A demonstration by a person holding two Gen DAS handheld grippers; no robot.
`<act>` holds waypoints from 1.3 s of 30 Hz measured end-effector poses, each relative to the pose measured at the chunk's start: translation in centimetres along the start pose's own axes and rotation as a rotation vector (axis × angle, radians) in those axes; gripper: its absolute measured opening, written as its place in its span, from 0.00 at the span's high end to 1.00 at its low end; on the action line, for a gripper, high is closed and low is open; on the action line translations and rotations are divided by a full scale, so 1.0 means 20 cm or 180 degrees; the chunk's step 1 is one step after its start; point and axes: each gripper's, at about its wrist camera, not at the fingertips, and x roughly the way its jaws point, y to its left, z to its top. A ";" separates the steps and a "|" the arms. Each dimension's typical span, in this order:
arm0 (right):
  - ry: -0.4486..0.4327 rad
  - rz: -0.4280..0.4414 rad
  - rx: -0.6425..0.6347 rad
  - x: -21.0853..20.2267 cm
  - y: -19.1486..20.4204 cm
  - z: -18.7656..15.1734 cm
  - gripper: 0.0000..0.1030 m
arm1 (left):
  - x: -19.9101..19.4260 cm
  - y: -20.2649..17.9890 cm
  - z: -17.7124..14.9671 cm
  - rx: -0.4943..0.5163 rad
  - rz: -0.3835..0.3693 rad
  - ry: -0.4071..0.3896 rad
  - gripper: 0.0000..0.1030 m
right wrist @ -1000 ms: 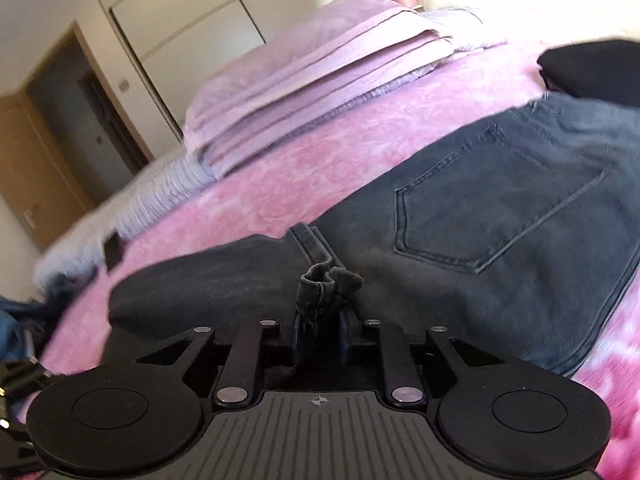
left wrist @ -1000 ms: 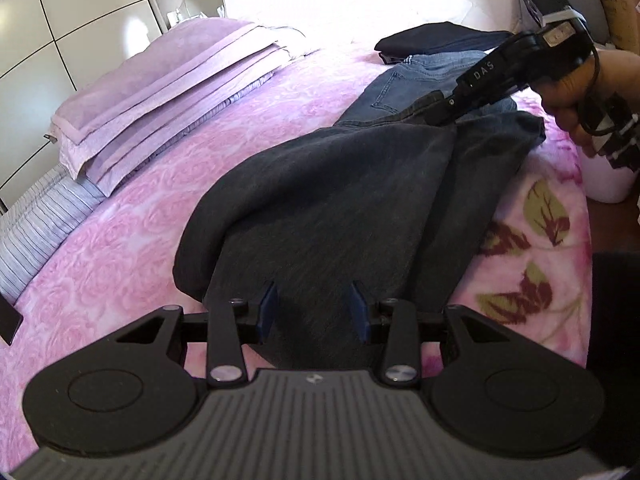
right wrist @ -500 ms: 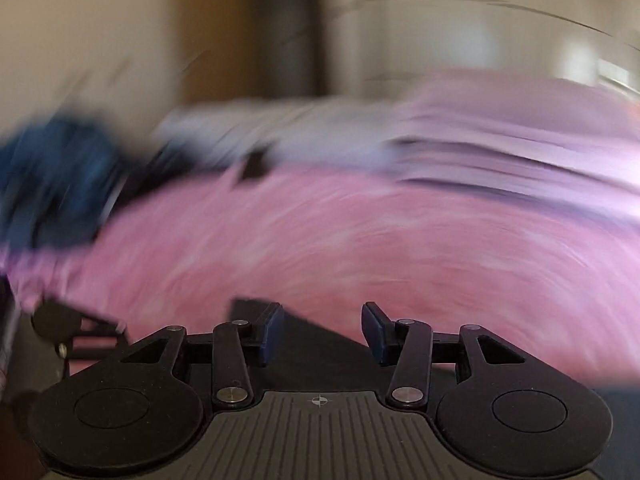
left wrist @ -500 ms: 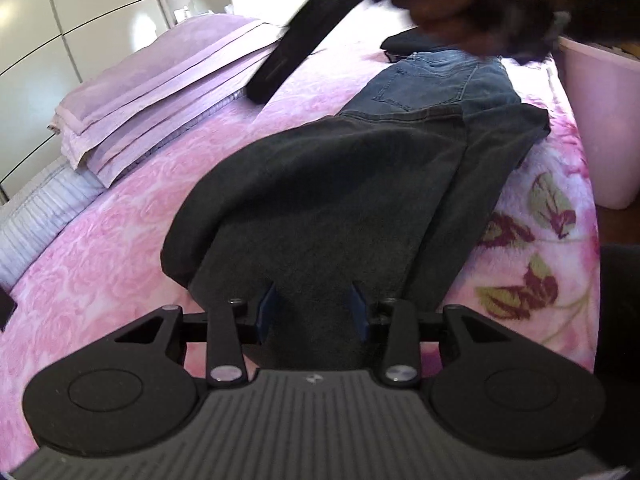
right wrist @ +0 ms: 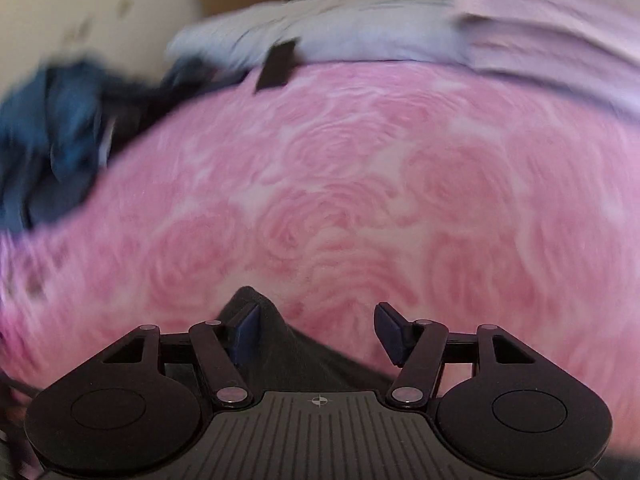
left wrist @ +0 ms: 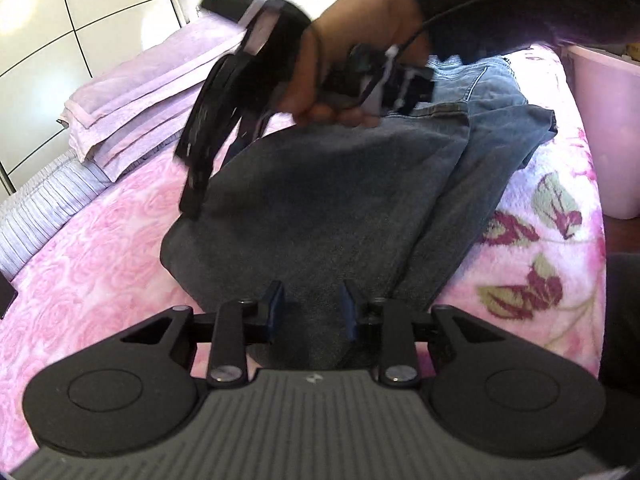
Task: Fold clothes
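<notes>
Pink bin (left wrist: 604, 128) beside bed, contents hidden; denim jeans (left wrist: 340, 200) alongside.

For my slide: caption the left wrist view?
Open left hand-held gripper over folded dark jeans on a pink bedspread.

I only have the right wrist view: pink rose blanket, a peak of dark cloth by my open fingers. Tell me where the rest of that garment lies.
Observer: The dark grey folded trousers stretch along the bed; your right gripper points at their left edge.
Operator: Report the left gripper.
Observer: The left gripper is open over the trousers' near end; contact unclear.
Operator: Name what lies beyond.
Observer: Light blue denim jeans, at the trousers' far end.
</notes>
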 end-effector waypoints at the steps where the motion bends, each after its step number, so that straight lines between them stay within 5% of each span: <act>1: -0.0126 -0.0040 0.0187 -0.06 -0.04 -0.03 0.40 | 0.00 0.00 0.01 0.0009 -0.0007 0.0018 0.76; 5: -0.0680 -0.0161 0.0747 -0.37 -0.17 -0.05 0.41 | -0.04 0.04 0.04 -0.0048 -0.0054 0.0021 0.73; 8: -0.0893 -0.0485 0.0706 -0.62 -0.19 -0.25 0.41 | -0.05 0.11 0.11 -0.0178 -0.0086 -0.0077 0.70; 14: -0.0625 -0.0682 0.0698 -0.66 -0.20 -0.62 0.41 | 0.15 0.30 0.31 -0.0361 -0.0198 -0.0023 0.68; 19: -0.0729 -0.0716 0.0884 -0.71 -0.27 -0.64 0.41 | 0.47 0.37 0.34 -0.0227 -0.0244 0.0591 0.65; 22: -0.0825 -0.0727 0.1009 -0.74 -0.32 -0.63 0.41 | 0.51 0.37 0.33 -0.0198 -0.0264 0.0657 0.62; 27: -0.0643 -0.0618 0.1000 -0.68 -0.47 -0.56 0.41 | 0.49 0.38 0.33 -0.0261 -0.0221 0.0676 0.62; 32: -0.0555 -0.0023 0.1338 -0.61 -0.71 -0.53 0.41 | 0.46 0.40 0.29 -0.0414 -0.0170 0.0621 0.62; 34: -0.0501 0.0116 0.1379 -0.60 -0.76 -0.52 0.74 | 0.45 0.40 0.28 -0.0416 -0.0140 0.0584 0.62; 39: -0.0674 0.0098 0.1137 -0.64 -0.78 -0.42 0.89 | 0.46 0.42 0.28 -0.0527 0.0027 0.0540 0.62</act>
